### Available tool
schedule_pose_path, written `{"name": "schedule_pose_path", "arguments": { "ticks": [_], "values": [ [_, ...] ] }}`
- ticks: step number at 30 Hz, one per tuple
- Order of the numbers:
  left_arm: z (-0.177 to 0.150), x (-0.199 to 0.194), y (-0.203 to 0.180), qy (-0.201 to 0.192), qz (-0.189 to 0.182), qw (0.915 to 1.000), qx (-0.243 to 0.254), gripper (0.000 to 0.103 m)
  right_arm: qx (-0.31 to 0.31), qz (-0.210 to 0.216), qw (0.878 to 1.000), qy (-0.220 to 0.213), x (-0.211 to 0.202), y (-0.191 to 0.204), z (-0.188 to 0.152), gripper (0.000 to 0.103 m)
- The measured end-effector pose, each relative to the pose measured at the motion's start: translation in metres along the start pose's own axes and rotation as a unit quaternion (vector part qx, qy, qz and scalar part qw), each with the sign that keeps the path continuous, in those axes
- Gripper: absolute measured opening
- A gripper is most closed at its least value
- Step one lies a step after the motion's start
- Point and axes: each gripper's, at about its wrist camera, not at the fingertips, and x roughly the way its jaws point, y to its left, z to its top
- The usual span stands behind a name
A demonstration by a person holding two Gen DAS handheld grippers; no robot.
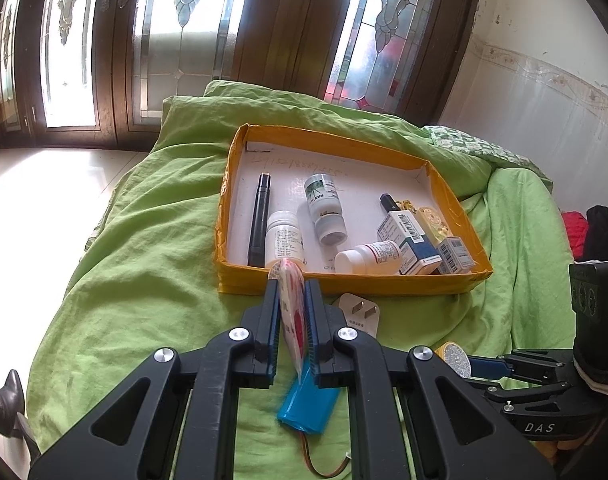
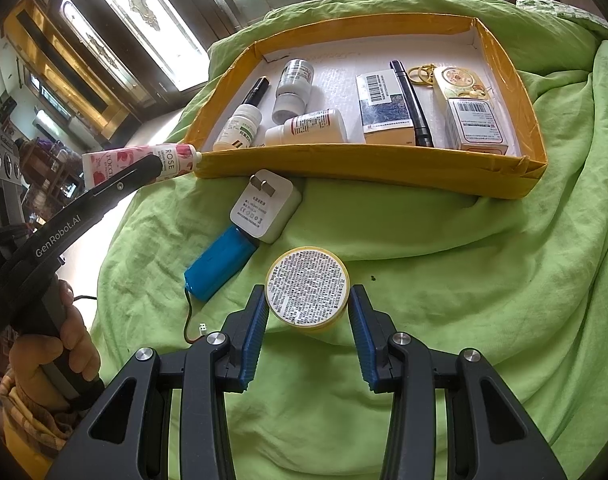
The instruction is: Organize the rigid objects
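The left gripper [image 1: 291, 300] fills the foreground of its own view, its jaws clamped on a rose-printed tube [image 1: 291, 312] that stands edge-on between the blue pads. The tube's cap end reaches the near left corner of the yellow tray [image 2: 368, 164], as the right wrist view shows, where a hand [image 2: 55, 356] grips the left tool's handle. The right gripper [image 2: 307, 320] hangs over the green bedcover [image 2: 444, 280] in front of the tray, jaws apart on either side of a round yellow tin [image 2: 306, 286] with a printed label; the pads sit close beside the tin's rim, but whether they press it I cannot tell. Between tin and tray lies a white plug [image 2: 265, 208], prongs toward the tray, touching a blue battery [image 2: 219, 262] whose wire trails away from the tray. Inside the tray, at its left side, lie a black pen [image 1: 259, 220] and three white bottles [image 1: 324, 208]; toward its right side are two boxes with barcodes [image 2: 384, 108], a second dark pen [image 2: 410, 104], rubber bands [image 2: 422, 74] and a gold patterned case [image 2: 460, 80]. The tray itself rests on the bed, with glazed doors [image 1: 183, 40] behind it.
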Motion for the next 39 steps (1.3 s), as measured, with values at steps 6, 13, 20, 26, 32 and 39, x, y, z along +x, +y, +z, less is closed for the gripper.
{"name": "schedule_pose_path", "arguments": {
  "ticks": [6,13,20,26,32,39],
  "values": [
    [0.0,0.0,0.0,0.0,0.0,1.0,0.0,0.01,0.0,0.0,1.0,0.0,0.0,0.0,0.0,0.036],
    [0.0,-0.001,0.0,0.0,0.0,1.0,0.001,0.009,0.0,0.0,1.0,0.0,0.0,0.0,0.0,0.036],
    [0.002,-0.002,0.001,0.0,0.005,1.0,0.004,0.01,0.0,0.0,1.0,-0.015,-0.009,0.0,0.007,0.036],
    [0.009,-0.008,-0.006,-0.009,0.008,0.9998,0.013,0.01,0.001,0.002,0.999,-0.034,-0.026,-0.007,0.023,0.036],
    [0.017,-0.006,-0.02,-0.007,0.019,0.9994,0.029,0.01,-0.013,-0.004,0.999,-0.05,-0.043,-0.012,0.045,0.036],
    [0.031,0.002,-0.039,-0.006,0.019,0.9987,0.047,0.01,-0.016,-0.018,0.996,-0.085,-0.064,-0.024,0.077,0.036]
  ]
}}
